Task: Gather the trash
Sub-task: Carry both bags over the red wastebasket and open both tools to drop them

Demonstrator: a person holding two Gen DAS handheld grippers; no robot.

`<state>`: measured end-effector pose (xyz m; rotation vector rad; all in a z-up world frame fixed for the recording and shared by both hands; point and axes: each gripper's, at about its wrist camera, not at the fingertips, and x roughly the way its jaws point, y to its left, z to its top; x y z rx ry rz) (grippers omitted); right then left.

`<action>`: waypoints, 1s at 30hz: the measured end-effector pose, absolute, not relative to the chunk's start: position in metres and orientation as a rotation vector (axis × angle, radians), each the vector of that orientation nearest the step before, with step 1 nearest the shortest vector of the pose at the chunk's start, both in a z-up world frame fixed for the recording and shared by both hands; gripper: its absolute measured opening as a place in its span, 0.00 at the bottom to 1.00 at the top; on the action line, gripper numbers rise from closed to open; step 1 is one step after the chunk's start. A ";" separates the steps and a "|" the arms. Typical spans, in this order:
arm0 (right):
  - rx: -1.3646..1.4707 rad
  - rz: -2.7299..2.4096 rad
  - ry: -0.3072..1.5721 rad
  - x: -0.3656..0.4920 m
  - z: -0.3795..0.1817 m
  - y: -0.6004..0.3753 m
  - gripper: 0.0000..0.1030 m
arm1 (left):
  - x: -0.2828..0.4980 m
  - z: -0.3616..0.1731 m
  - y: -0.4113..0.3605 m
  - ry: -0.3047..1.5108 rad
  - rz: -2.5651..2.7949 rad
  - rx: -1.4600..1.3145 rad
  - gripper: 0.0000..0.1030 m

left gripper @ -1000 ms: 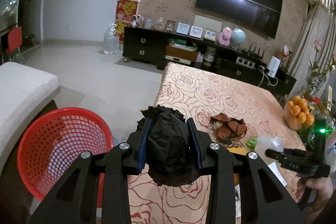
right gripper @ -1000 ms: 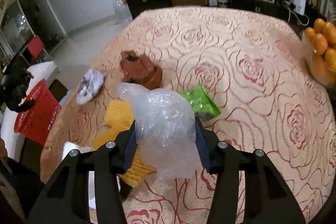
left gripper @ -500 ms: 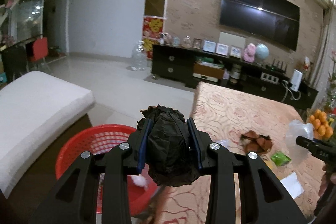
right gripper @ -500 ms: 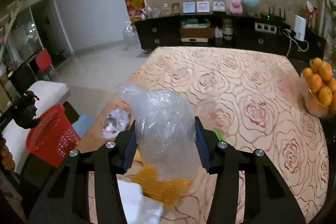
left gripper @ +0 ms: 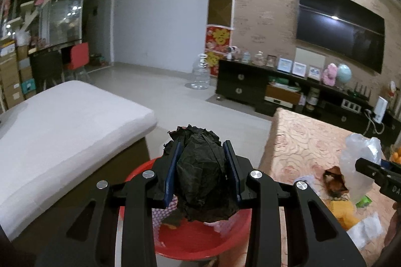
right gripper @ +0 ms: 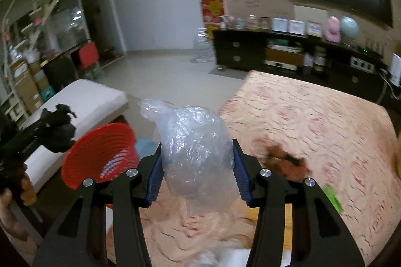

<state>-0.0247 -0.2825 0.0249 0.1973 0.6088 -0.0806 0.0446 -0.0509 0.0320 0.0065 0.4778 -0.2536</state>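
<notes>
1. Standing beside the left edge of the tabletop, down on the floor, the red basket is the place for the trash. It sits low and close, so trash can drop right in. Some bits are in it already.

2. Covering the tabletop is a pink cloth with roses. More trash lies near its left edge: a brown wrapper, something yellow, a green scrap and white paper. I think these wait for a later trip.

3. Squeezing a clear plastic bag, the right gripper has its jaws part way shut, with a blue pad on each side of the bag. The bag is soft and puffy, so the pads press it a little. It is up in the air over the left part of the tabletop, and the gripper points toward the basket.

4. Pinching a black crumpled wad, the left gripper has its jaws narrow and tight on it. The wad hangs right over the basket. I think this one is ready to be let go first.

5. Holding one thing in each gripper lets the person take two pieces in one go.

6. Dropping could go wrong for the light bag: it may stick to a pad or float past the rim.
</notes>
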 end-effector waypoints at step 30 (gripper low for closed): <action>0.107 0.222 0.668 0.077 0.019 -0.167 0.47 | 0.078 0.010 -0.017 0.548 -0.068 0.040 0.32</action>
